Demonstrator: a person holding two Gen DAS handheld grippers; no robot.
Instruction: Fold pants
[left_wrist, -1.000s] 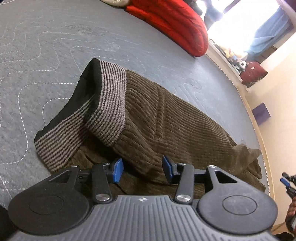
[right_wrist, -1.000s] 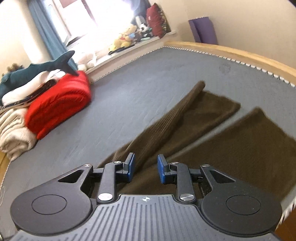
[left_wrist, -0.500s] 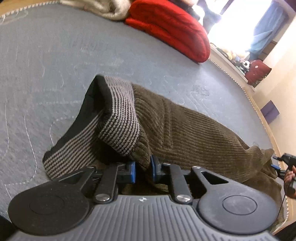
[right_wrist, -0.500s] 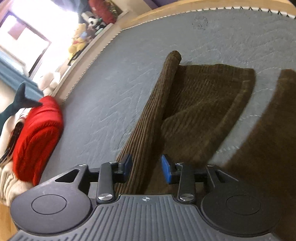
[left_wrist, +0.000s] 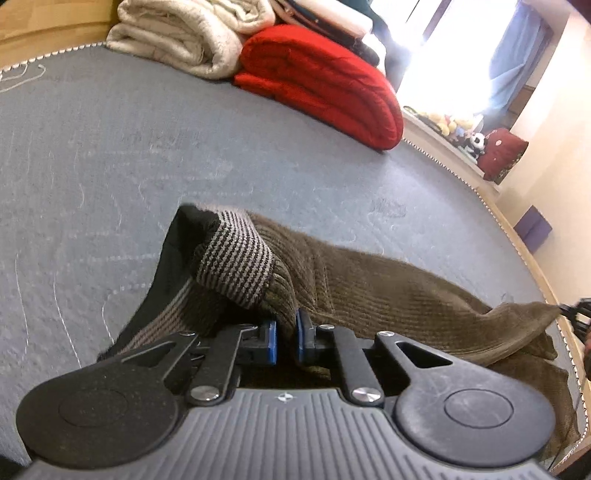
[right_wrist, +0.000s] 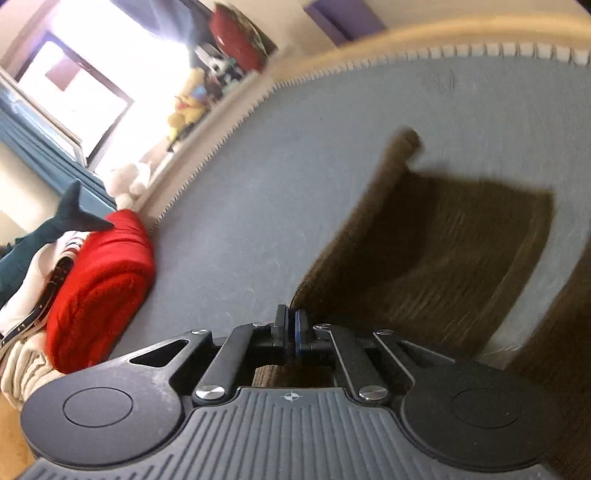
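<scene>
- The left wrist view alone shows the waist end of the pants (left_wrist: 369, 291): brown corduroy with a striped grey-and-black waistband (left_wrist: 236, 254), lying on the grey quilted bed (left_wrist: 110, 166).
- There the left tongs (left_wrist: 286, 338) are clamped on a ridge of corduroy just below the waistband, blue pads pressing the cloth from both sides.
- Only the right wrist view shows the leg end of the pants (right_wrist: 461, 258): one leg partly rolled along its edge, the other spread flat at the right border; the picture is blurred.
- The right tongs (right_wrist: 291, 332) are closed tight at the leg's near edge, seemingly pinching the cloth.
- Both views show a red folded blanket (left_wrist: 325, 81) at the bed's far side; the right view adds a stuffed shark (right_wrist: 55, 229) atop the pile.
</scene>
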